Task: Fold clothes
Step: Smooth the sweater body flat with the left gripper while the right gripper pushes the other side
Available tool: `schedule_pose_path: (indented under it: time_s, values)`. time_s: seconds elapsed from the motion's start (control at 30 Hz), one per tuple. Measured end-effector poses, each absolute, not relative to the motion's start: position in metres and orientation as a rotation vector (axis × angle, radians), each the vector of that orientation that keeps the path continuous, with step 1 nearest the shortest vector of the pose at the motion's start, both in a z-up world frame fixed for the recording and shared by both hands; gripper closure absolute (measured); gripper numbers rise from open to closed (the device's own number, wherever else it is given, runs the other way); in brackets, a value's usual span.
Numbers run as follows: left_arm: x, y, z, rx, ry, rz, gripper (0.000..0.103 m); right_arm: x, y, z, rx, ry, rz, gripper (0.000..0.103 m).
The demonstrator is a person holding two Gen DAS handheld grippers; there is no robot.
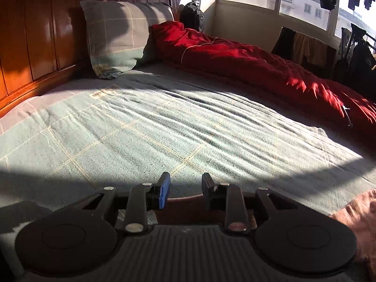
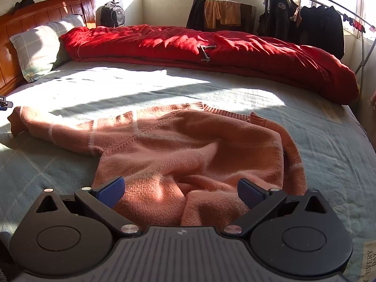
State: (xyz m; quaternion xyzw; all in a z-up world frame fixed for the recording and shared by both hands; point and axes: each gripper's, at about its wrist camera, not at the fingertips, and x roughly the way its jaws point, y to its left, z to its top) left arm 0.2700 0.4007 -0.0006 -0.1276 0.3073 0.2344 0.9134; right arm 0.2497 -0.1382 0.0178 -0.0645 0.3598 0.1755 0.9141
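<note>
On bed (image 2: 329, 145), mid-sheet: pink sweater (image 2: 178, 145), rumpled, unfolded | long axis sleeve-to-sleeve, crosswise to right tongs (image 2: 181, 189) | hem just ahead of right tongs, spread wide, empty | left tongs (image 1: 185, 191) further, narrow gap, empty | red duvet (image 2: 211, 44) beyond.

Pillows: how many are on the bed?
1. A grey checked pillow leans against the wooden headboard, beside the red quilt. Others could be hidden under that quilt.

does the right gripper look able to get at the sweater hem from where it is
Probably yes: the right gripper hangs open just above the pink sweater, hem bunched between its fingers, with nothing lying over it.
</note>
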Motion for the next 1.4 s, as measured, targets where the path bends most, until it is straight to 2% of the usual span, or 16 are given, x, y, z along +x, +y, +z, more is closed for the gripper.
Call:
schedule_pose_path:
  time_s: [0.17,0.3,0.53,0.8,1.1,1.4]
  values:
    - [0.263,0.362,0.016,-0.268,0.591,0.294,0.067,0.251,-0.135,0.018,-0.144,0.745,0.363,0.000]
    - [0.278,0.308,0.019,-0.241,0.663,-0.015,0.059,0.251,-0.134,0.019,-0.150,0.745,0.361,0.000]
    - [0.324,0.228,-0.031,-0.136,0.866,-0.257,0.058,0.244,-0.136,0.018,-0.147,0.745,0.350,0.000]
    - [0.383,0.245,-0.082,-0.181,0.935,-0.158,0.058,0.232,-0.159,0.013,-0.103,0.755,0.275,0.000]
    - [0.375,0.231,-0.065,-0.145,0.916,-0.126,0.056,0.221,-0.185,0.007,-0.063,0.765,0.193,0.000]
    - [0.344,0.176,-0.035,-0.081,0.849,-0.233,0.050,0.226,-0.219,0.005,-0.030,0.759,0.164,0.000]
